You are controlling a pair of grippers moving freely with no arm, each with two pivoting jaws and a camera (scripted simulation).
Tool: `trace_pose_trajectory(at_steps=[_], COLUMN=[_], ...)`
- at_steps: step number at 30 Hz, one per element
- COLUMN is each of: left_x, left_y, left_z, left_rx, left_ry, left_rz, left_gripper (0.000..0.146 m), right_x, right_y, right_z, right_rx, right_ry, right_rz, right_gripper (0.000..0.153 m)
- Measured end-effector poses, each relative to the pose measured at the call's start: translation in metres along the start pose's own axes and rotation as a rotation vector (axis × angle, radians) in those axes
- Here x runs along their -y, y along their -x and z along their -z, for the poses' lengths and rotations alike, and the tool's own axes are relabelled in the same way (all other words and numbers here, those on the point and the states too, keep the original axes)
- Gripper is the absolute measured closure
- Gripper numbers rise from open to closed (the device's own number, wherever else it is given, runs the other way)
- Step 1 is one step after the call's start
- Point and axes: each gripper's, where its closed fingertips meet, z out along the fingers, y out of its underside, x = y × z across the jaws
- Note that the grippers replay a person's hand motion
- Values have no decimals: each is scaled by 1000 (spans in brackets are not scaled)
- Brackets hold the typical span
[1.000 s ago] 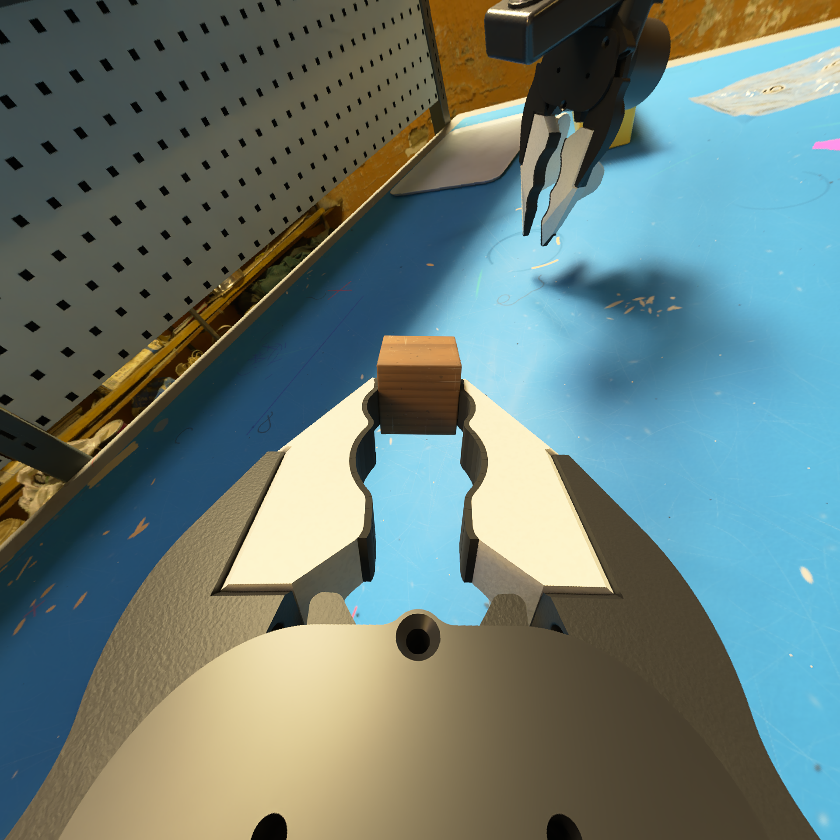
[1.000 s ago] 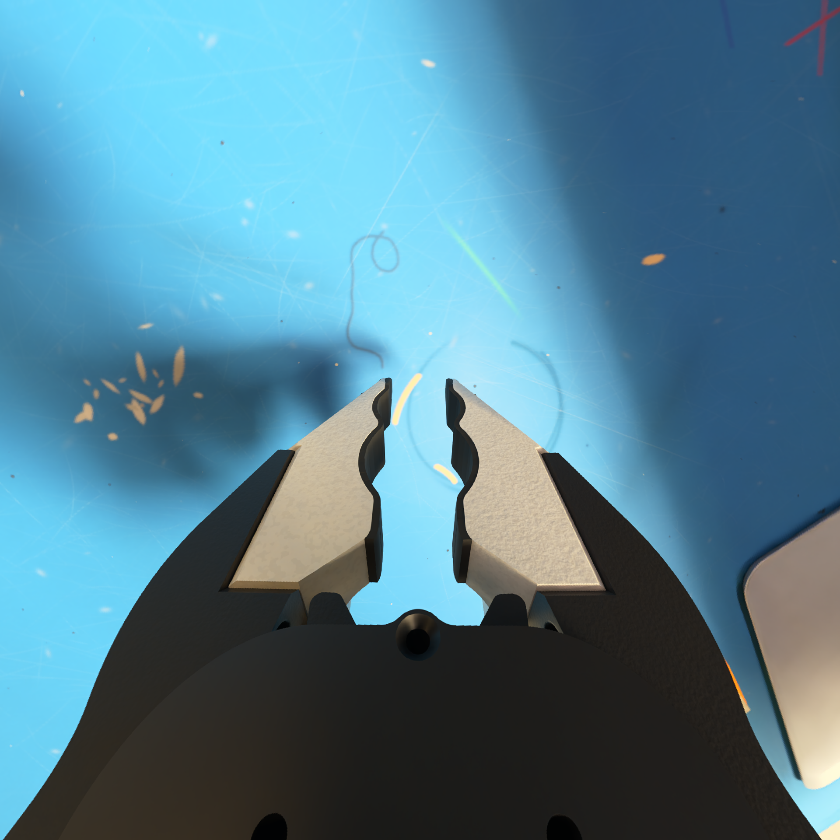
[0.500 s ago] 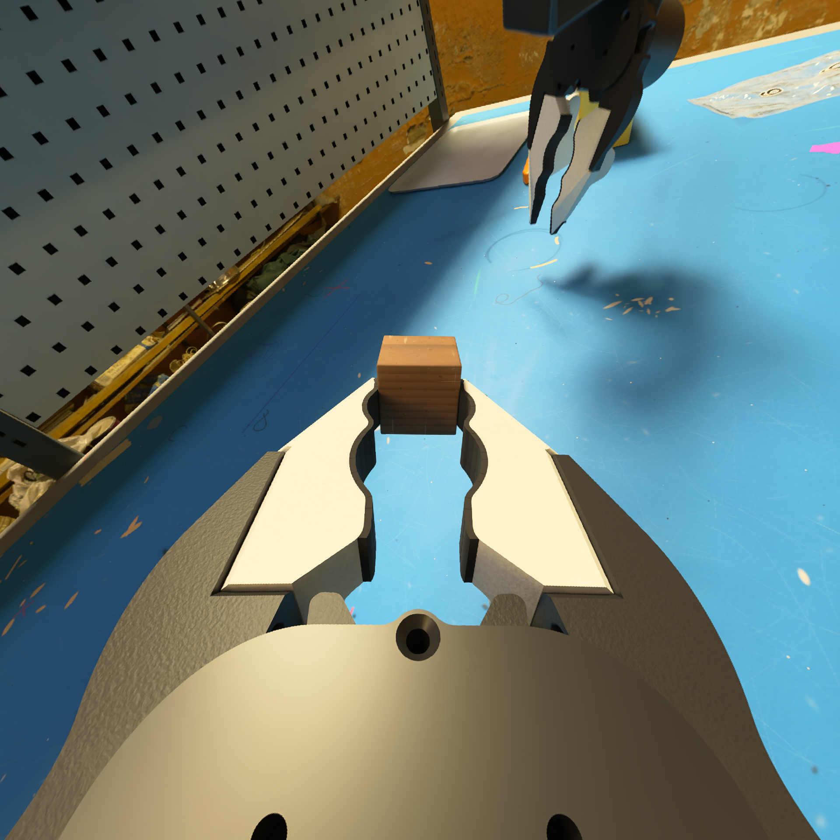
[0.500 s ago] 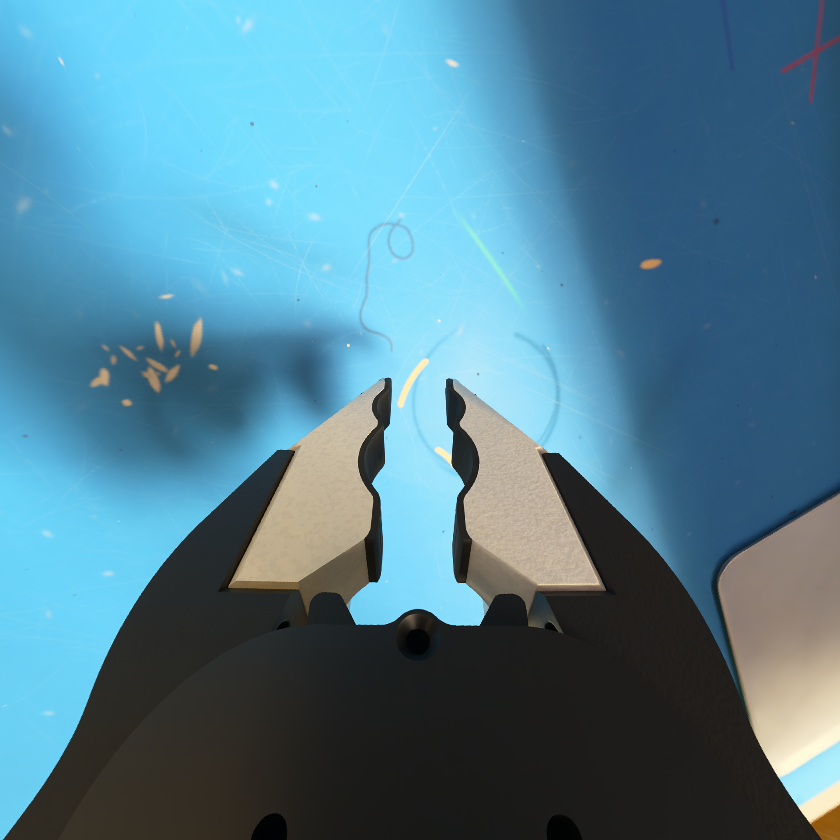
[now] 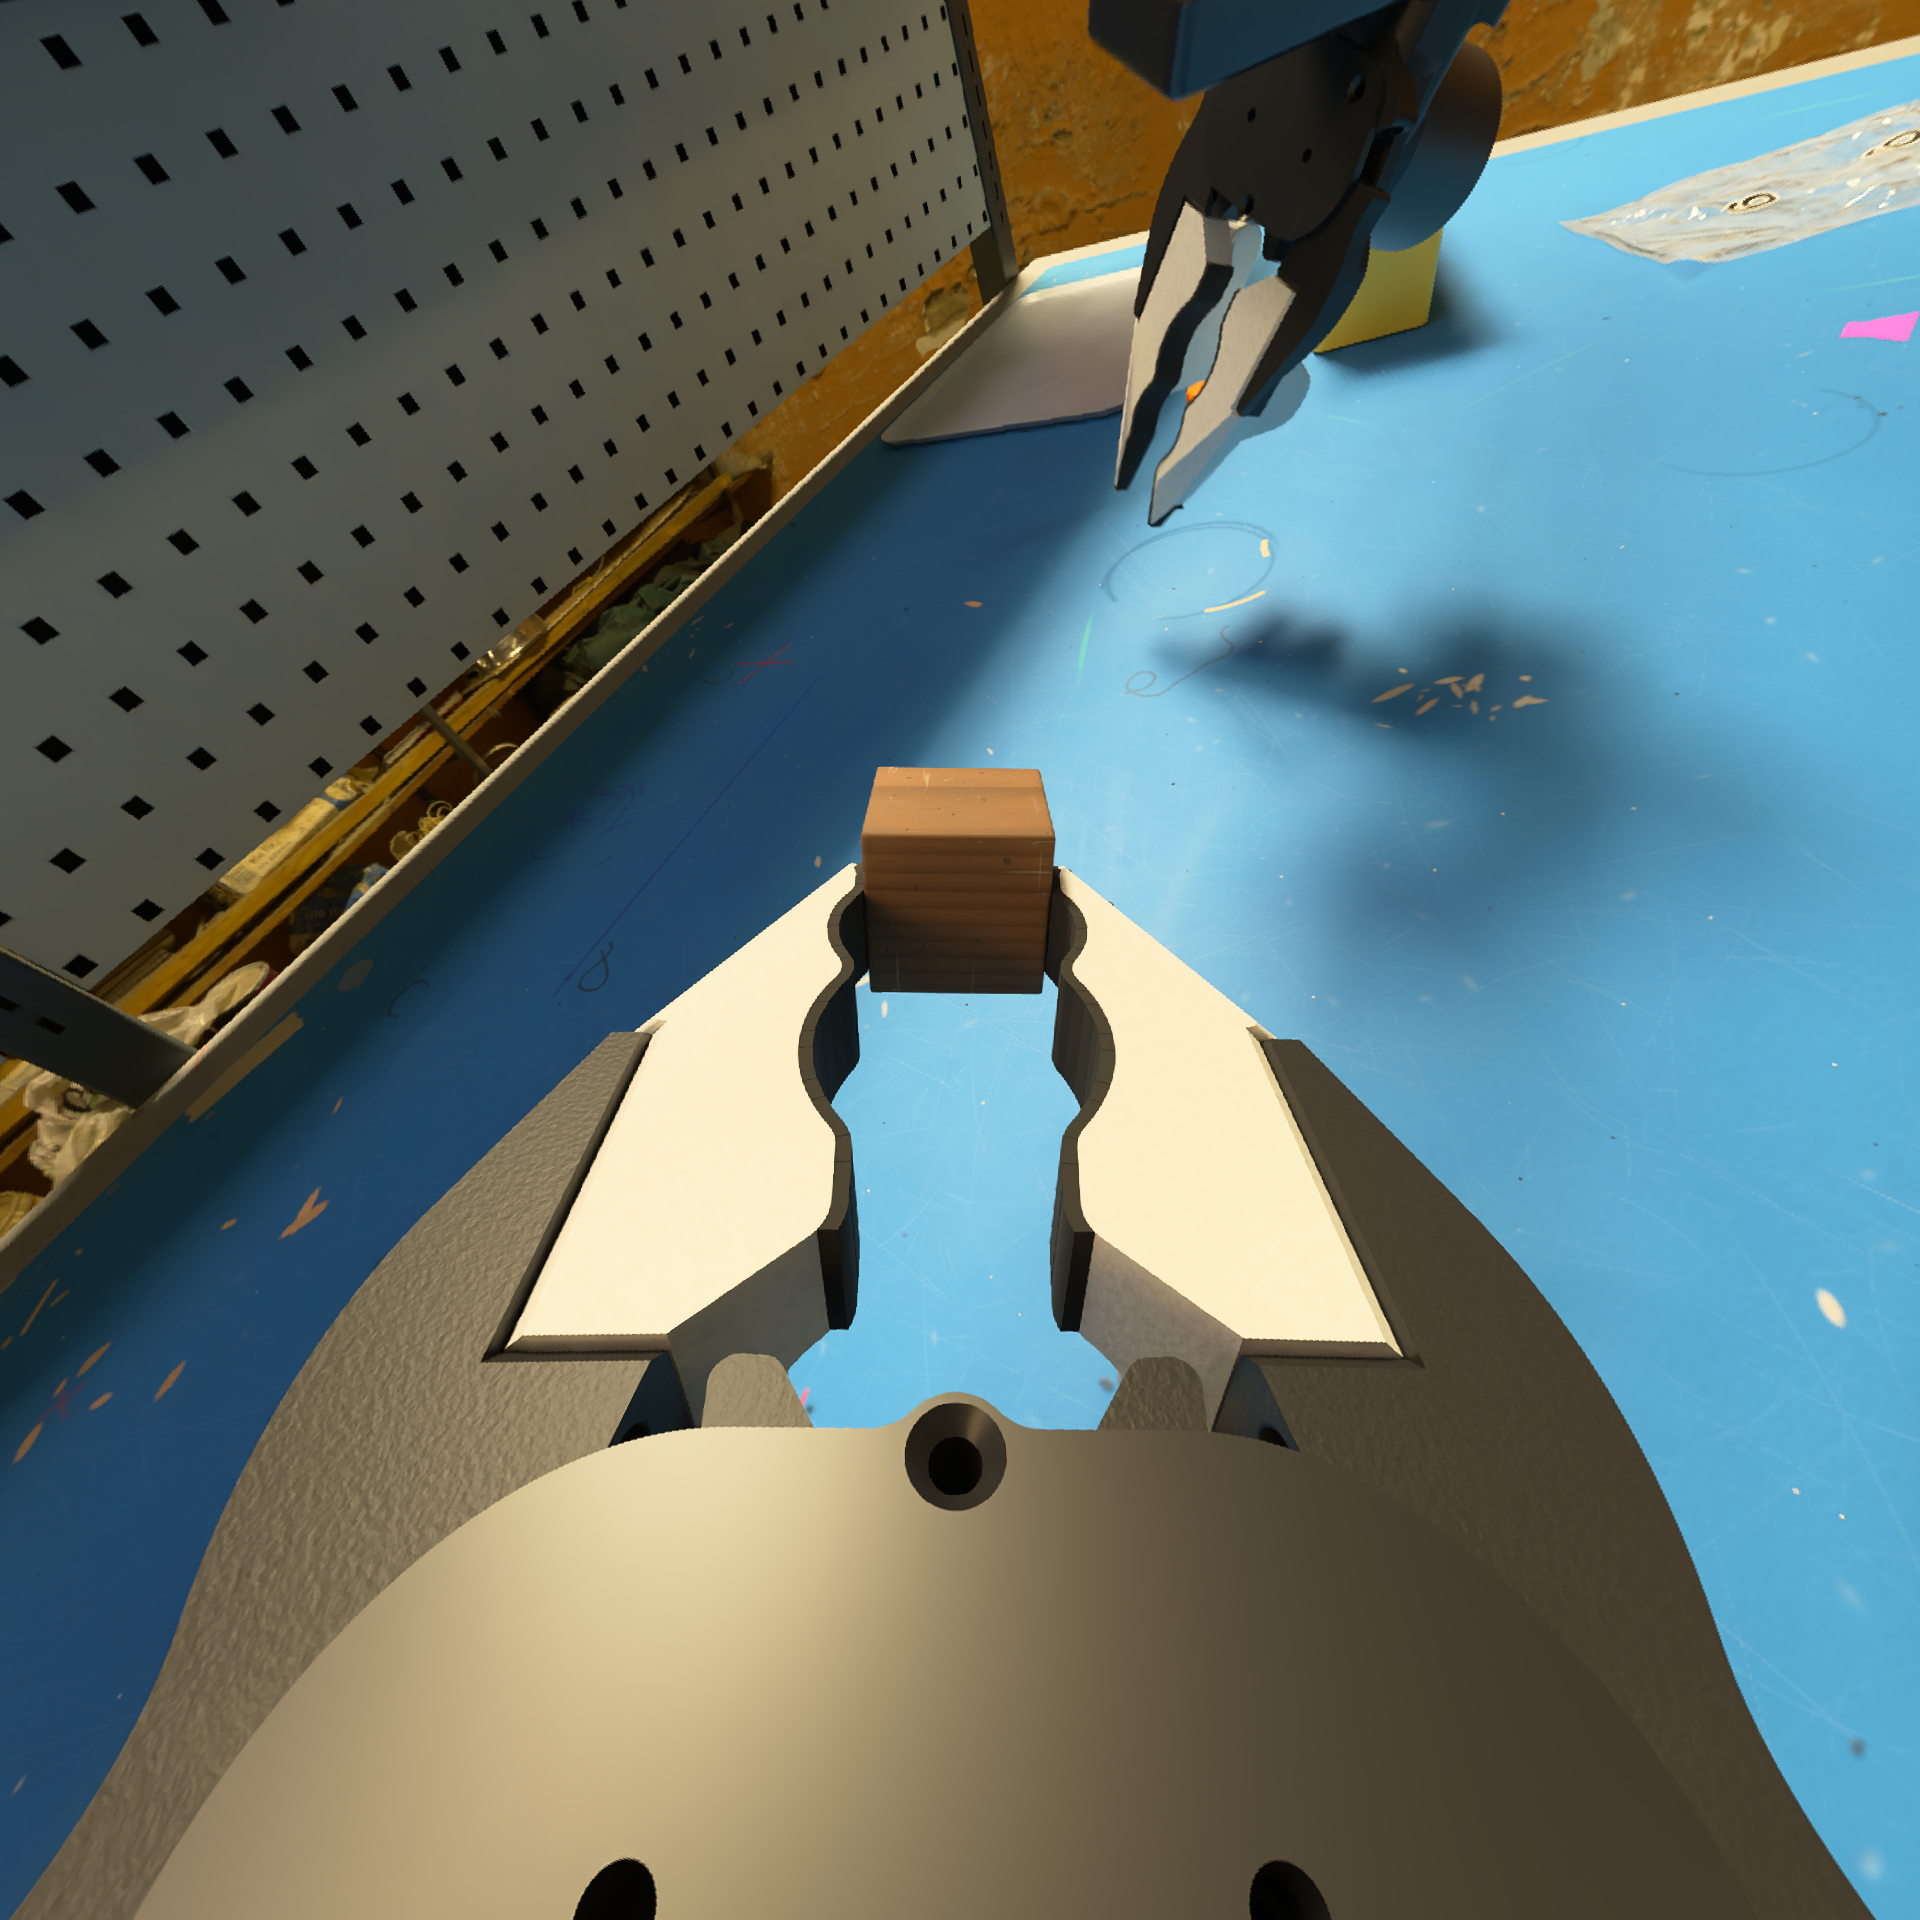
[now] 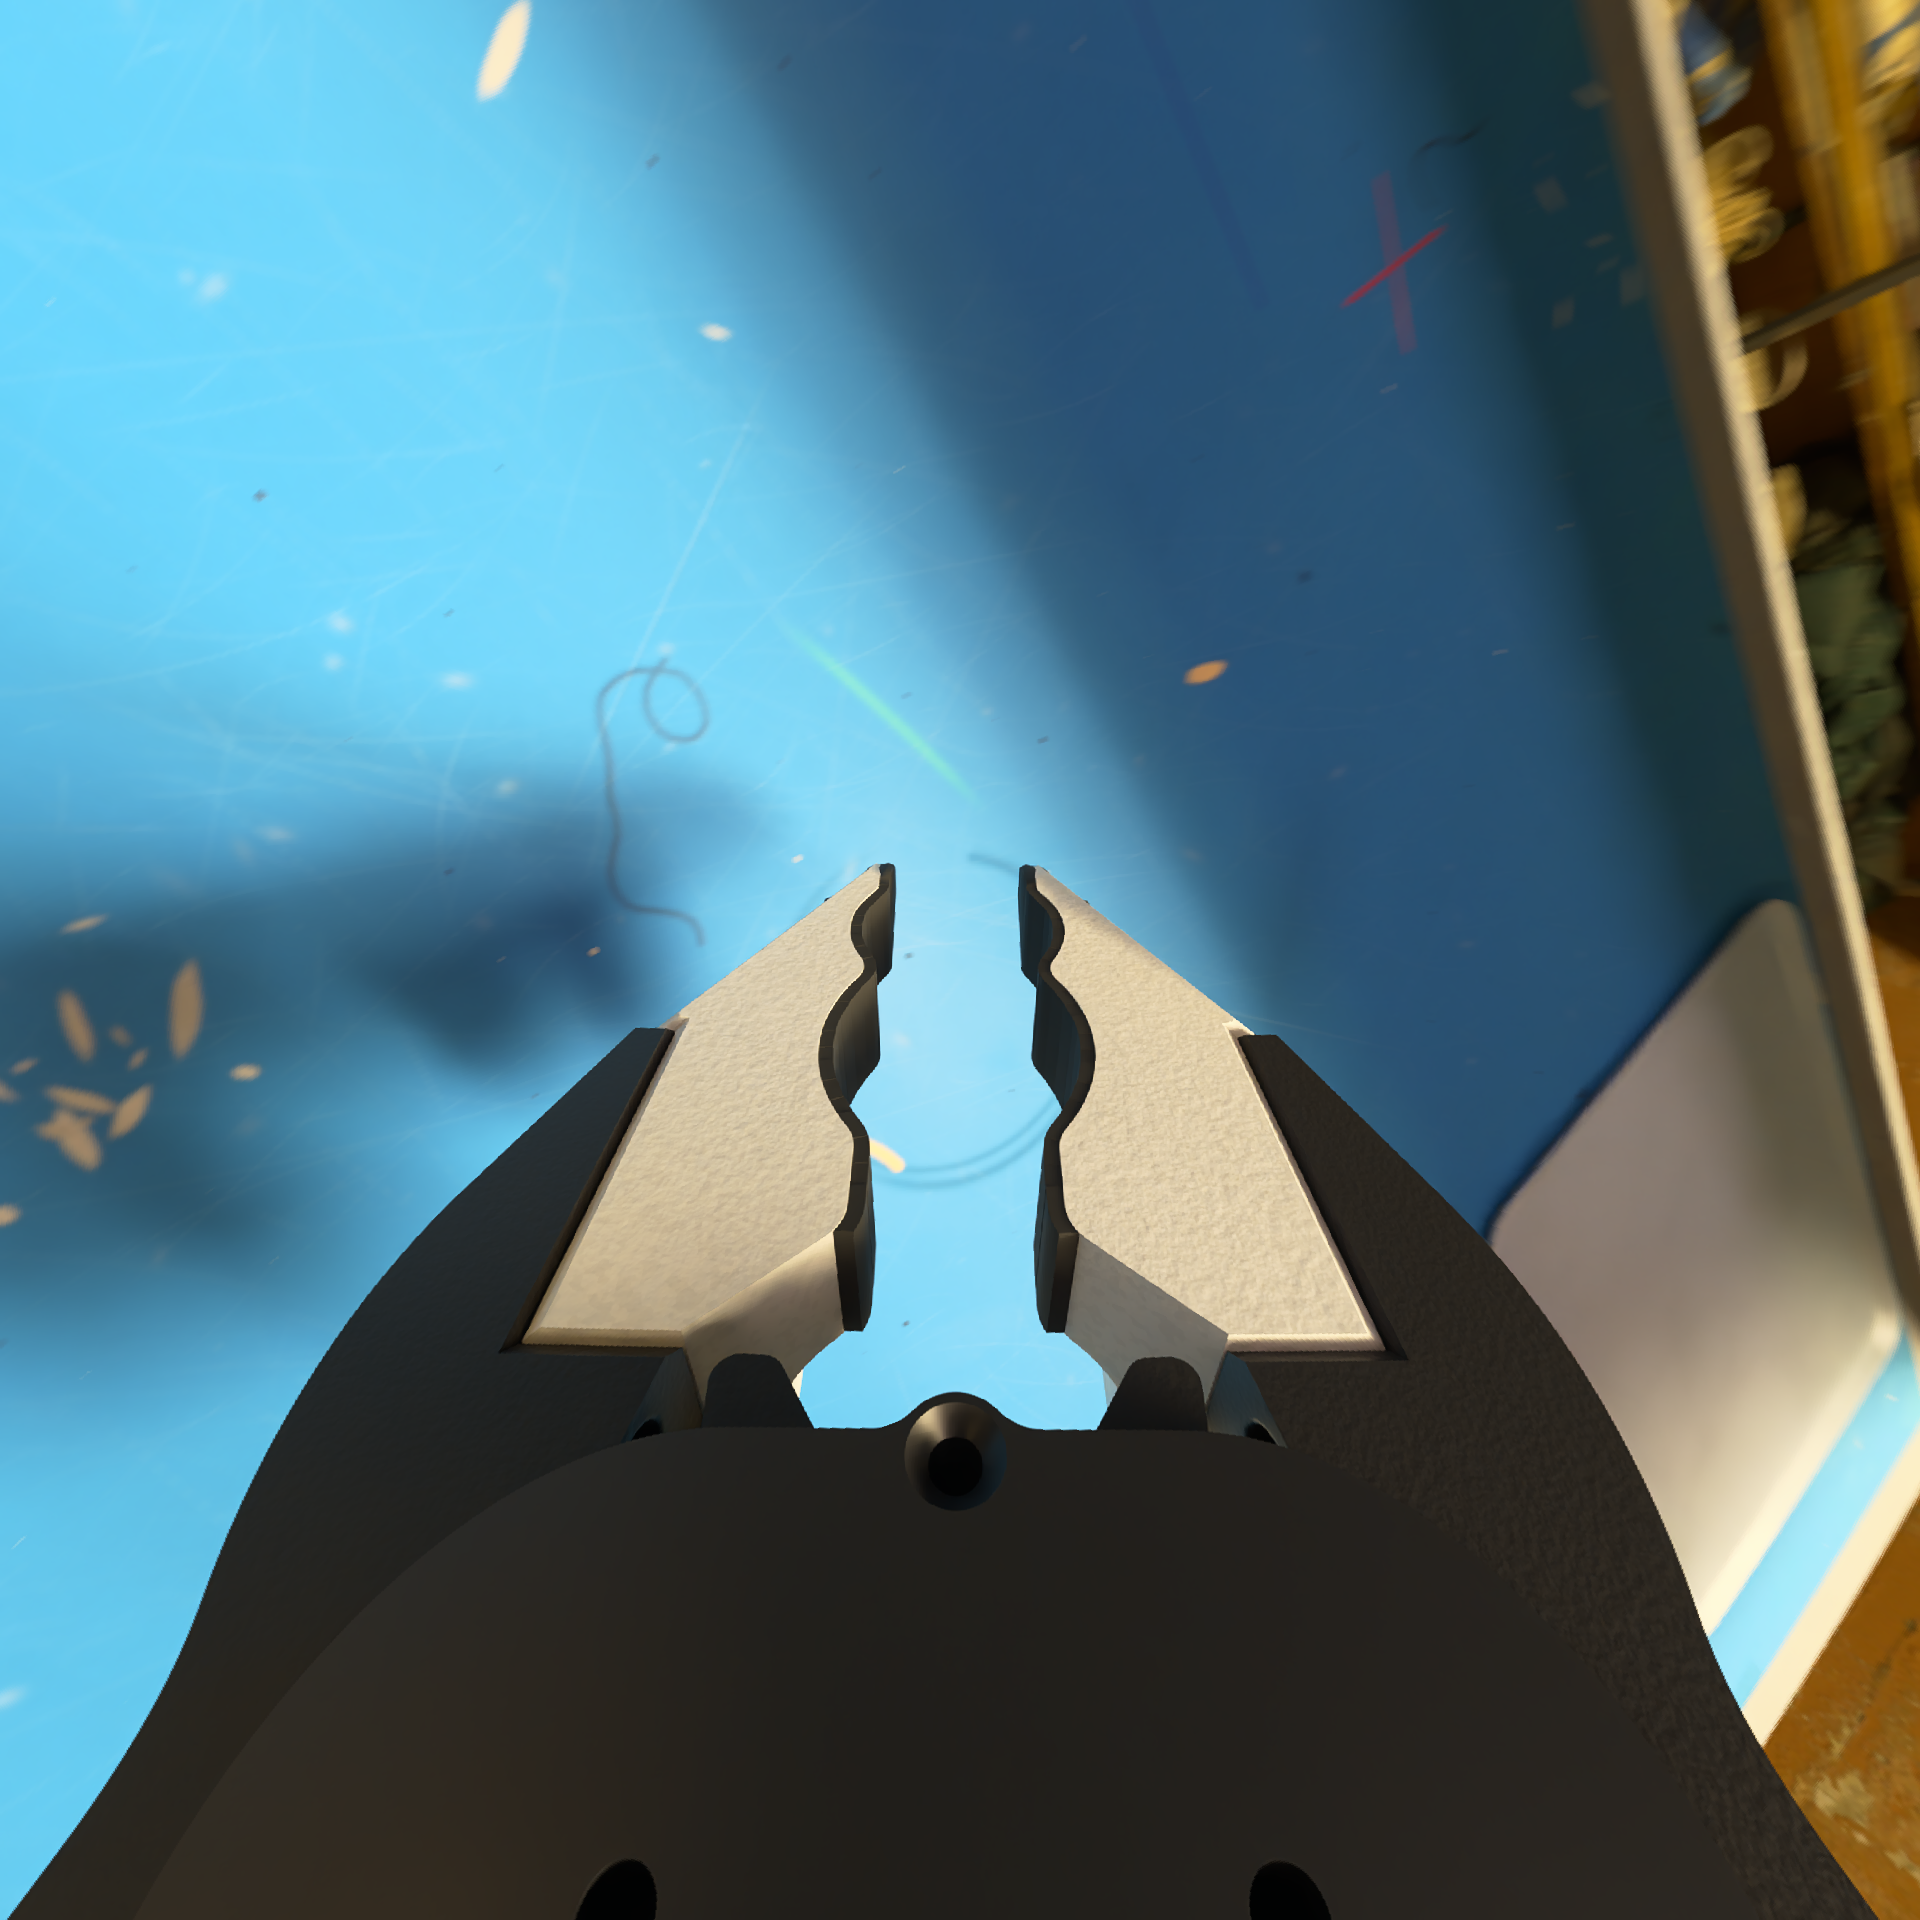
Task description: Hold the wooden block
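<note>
The wooden block [image 5: 956, 894], a small brown cube, sits clamped between the cream fingertips of my left gripper [image 5: 956, 883], which is shut on it above the blue table [image 5: 1455, 1039]. My right gripper [image 6: 958, 883] is black with pale fingers. Its jaws stand a narrow gap apart with nothing between them, and it points down at bare blue table [image 6: 416, 468]. It also shows in the left wrist view [image 5: 1148, 499], hanging over the table far ahead of the block and well apart from it.
A grey pegboard [image 5: 416, 312] stands along the table's left edge on a flat grey foot [image 5: 1029, 364], also in the right wrist view [image 6: 1683, 1247]. A yellow block [image 5: 1392, 291] and a clear plastic bag [image 5: 1766, 197] lie at the back. Cluttered shelving lies beyond the edge.
The right gripper has moved towards the pegboard foot and tilted, so the table edge now shows at its right. The left gripper still holds the block, unchanged.
</note>
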Motion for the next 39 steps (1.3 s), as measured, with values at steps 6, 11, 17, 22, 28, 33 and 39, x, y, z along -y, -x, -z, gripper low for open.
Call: trace_pose_trajectory(at_steps=[6,11,17,22,28,33,39], left_x=[1,1,-2,-2,-3,-2,0], left_y=[0,-1,1,1,0,1,0], left_z=[1,0,-2,-3,-4,-3,-1], left_rx=[0,-2,-6,-10,-14,-14,-17], left_ry=[-8,-3,6,4,13,0,-8], left_rz=[4,0,9,14,10,19,17], left_gripper=[113,113,113,113,113,113,113], right_x=[11,9,25,19,18,30,21], right_y=[-32,-33,-28,-34,-44,-41,-48], right_z=[25,20,7,-12,-37,-48,-66], right_rx=[-134,-130,-35,16,1,15,12], right_ry=[-109,-110,-43,43,159,241,296], right_rz=[-70,-105,-154,-214,-311,-316,-411], right_gripper=[129,126,122,127,131,128,125])
